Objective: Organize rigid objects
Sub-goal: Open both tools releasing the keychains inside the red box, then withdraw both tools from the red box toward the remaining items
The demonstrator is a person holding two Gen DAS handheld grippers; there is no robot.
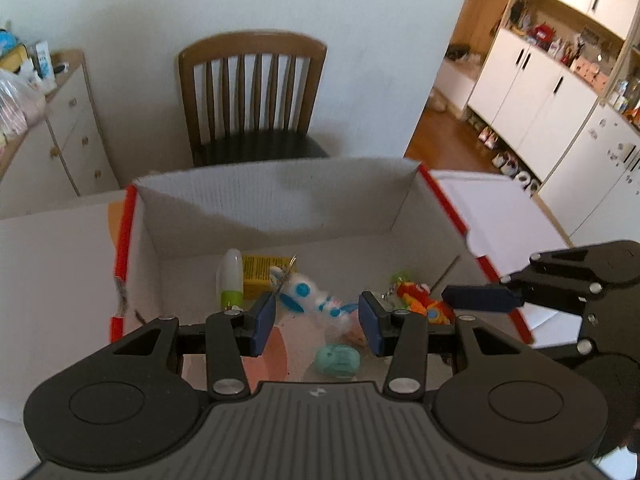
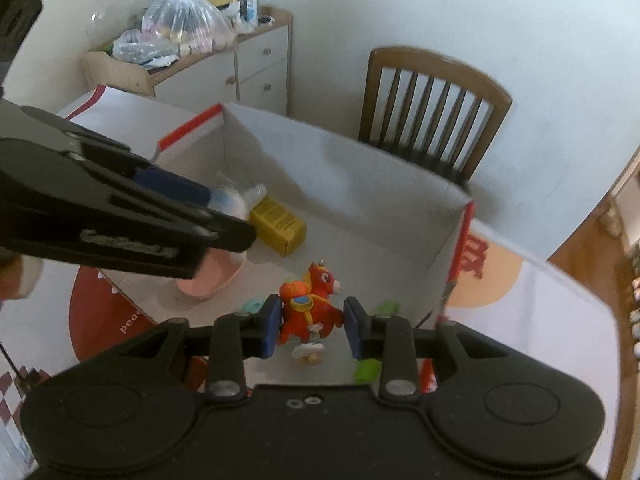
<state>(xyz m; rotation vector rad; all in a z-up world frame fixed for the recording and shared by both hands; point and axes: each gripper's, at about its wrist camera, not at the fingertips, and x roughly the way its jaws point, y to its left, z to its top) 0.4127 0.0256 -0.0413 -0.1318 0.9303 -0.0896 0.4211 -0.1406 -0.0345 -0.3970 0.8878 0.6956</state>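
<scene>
An open white cardboard box [image 1: 280, 208] with red-edged flaps fills both views. Over its inside, my left gripper [image 1: 318, 322] is shut on a white and blue toy animal [image 1: 308, 294] with a key ring. Beside it on the right, my right gripper [image 2: 312, 330] is shut on a red and orange toy animal [image 2: 316, 304], and a small charm dangles under it. On the box floor lie a yellow carton [image 2: 280, 224], a white bottle with a green cap [image 1: 230, 280], a pink item [image 2: 208, 276] and a teal item [image 1: 336, 360]. The left gripper [image 2: 228, 216] reaches in from the left in the right wrist view.
A wooden chair [image 1: 252, 92] stands behind the box against the wall. A drawer unit [image 2: 256, 68] with a plastic bag [image 2: 184, 20] on top is at the back left. White cabinets [image 1: 540, 100] line the room to the right. Small green pieces [image 2: 366, 370] lie near the box's right wall.
</scene>
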